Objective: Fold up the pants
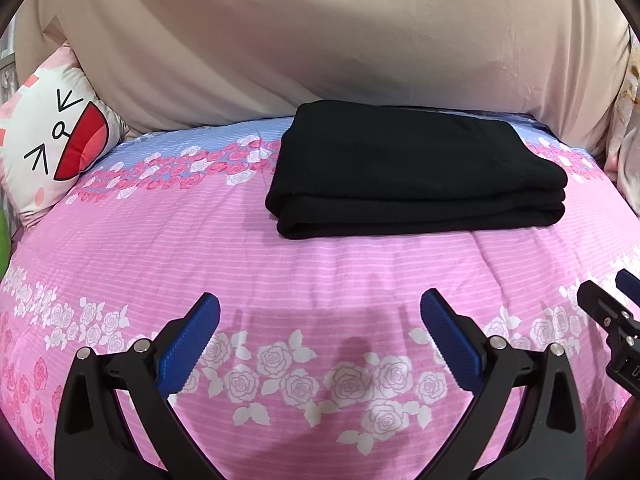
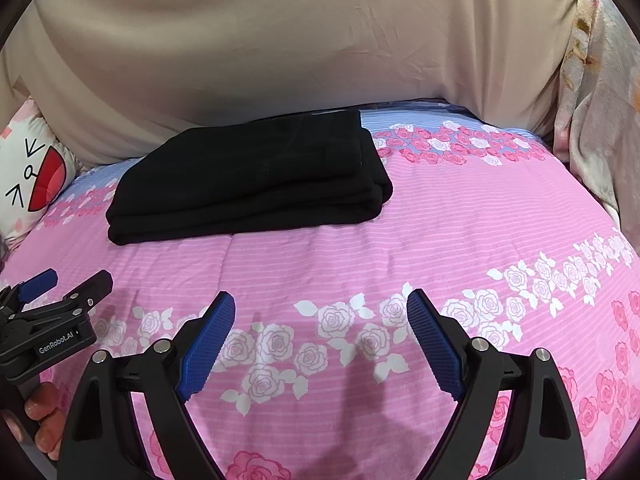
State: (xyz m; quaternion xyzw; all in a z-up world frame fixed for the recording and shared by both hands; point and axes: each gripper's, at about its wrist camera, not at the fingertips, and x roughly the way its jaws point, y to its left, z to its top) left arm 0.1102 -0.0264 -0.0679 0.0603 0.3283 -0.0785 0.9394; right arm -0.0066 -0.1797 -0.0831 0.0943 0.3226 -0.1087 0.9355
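The black pants lie folded in a flat, layered rectangle on the pink rose-print bedspread, near the far edge. They also show in the right wrist view, left of centre. My left gripper is open and empty, hovering over the bedspread well short of the pants. My right gripper is open and empty too, also short of the pants. The right gripper shows at the right edge of the left wrist view, and the left gripper at the left edge of the right wrist view.
A beige cushioned backrest rises behind the pants. A cartoon-face pillow leans at the far left. A pale floral blanket hangs at the right. The bedspread stretches between grippers and pants.
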